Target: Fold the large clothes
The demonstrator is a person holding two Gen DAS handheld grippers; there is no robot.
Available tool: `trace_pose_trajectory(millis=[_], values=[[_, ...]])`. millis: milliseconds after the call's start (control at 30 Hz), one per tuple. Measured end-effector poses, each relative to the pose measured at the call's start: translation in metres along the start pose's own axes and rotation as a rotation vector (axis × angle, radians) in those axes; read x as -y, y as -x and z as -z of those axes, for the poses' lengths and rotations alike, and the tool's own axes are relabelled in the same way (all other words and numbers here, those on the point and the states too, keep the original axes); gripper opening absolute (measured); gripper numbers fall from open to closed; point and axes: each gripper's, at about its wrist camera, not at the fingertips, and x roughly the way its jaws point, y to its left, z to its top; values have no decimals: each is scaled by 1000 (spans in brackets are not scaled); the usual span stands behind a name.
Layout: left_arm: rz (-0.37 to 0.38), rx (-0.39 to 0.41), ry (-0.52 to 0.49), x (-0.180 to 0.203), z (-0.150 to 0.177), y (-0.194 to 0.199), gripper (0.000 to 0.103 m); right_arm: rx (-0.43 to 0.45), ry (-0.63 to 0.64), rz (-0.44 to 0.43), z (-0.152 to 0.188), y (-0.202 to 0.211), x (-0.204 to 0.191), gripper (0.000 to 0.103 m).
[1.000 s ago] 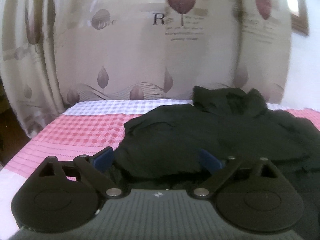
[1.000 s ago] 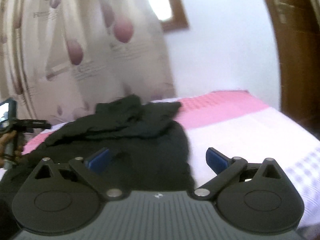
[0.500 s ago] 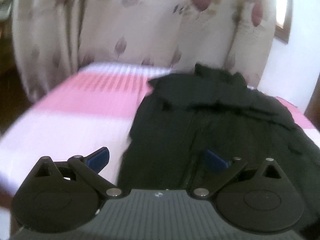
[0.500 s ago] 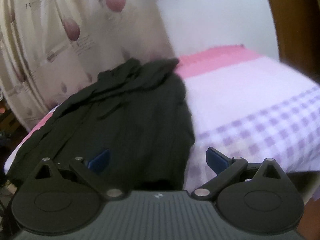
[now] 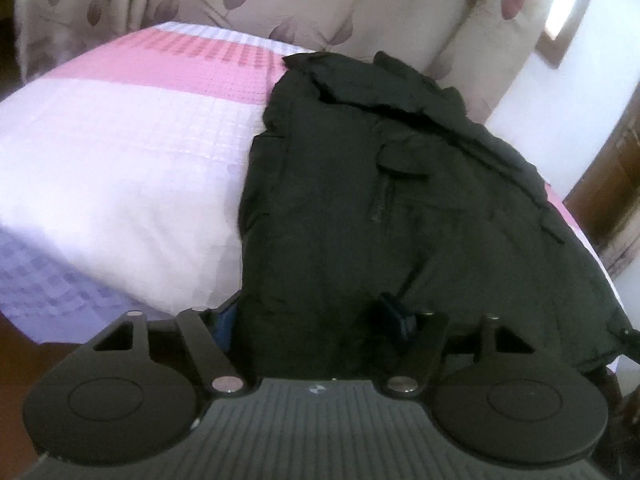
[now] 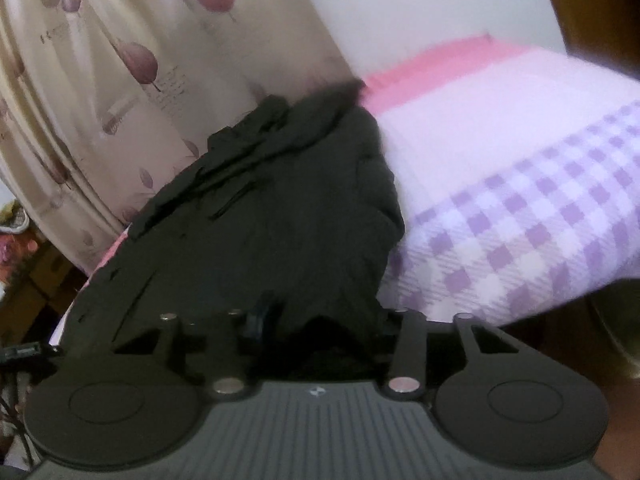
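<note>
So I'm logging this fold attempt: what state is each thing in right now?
Black jacket: spread flat on the bed, unfolded, near hem bunched.
Left gripper: jaws just closing, hem fabric between them.
Right gripper: jaws just closing, hem fabric between them.
Bedspread: lying smooth.
Curtain: drawn.

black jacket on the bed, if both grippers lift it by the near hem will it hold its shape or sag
The black jacket will probably sag: it lies creased, its near hem drooping over the bed edge. Its padded look suggests moderate weight, so a pinch on the hem might slip.
</note>
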Motion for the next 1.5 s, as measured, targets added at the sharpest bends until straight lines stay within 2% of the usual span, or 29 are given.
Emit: trace_pose_trajectory(millis=[133, 233, 300, 367, 433, 467, 500, 567, 600, 633, 667, 733, 900, 1100, 1333, 1500], values=[[25, 2, -34, 2, 0, 2, 45, 2, -47, -49, -2, 2, 3, 33], [32, 14, -72, 6, 2, 5, 41, 21, -101, -92, -6, 5, 9, 33], [39, 12, -51, 0, 3, 6, 43, 22, -107, -71, -6, 4, 13, 35], [48, 16, -18, -7, 4, 8, 51, 11, -123, -94, -6, 3, 16, 39], [46, 10, -7, -11, 6, 8, 75, 13, -116, -87, -5, 3, 15, 52], [61, 1, 0, -12, 7, 7, 81, 17, -112, -95, -5, 3, 14, 59], [77, -11, 7, -12, 8, 6, 89, 17, -109, -105, -5, 2, 12, 61], [85, -31, 4, -8, 8, 1, 86, 8, -82, -95, -6, -2, 7, 60], [81, -37, -12, -4, 9, -2, 72, 2, -63, -85, -5, -5, 3, 57], [83, -44, -28, -1, 9, -4, 54, -9, -41, -67, -4, -8, -1, 50], [88, -39, -33, 2, 10, -4, 48, -19, -18, -45, -4, -10, -5, 29], [86, -11, -56, 8, 9, 3, 23, -26, -8, -27, -4, -12, -8, 22], [55, 66, -97, 27, 4, 25, 16, 25, -75, -102, -10, 0, -6, 17], [115, 196, -10, 30, -7, 55, 15, 85, -184, -232, -21, 14, -6, 17], [118, 201, -21, 31, -2, 66, 14, 90, -249, -286, -17, 27, -1, 17], [151, 203, -3, 25, 1, 80, 14, 87, -279, -308, -12, 42, -5, 17]])
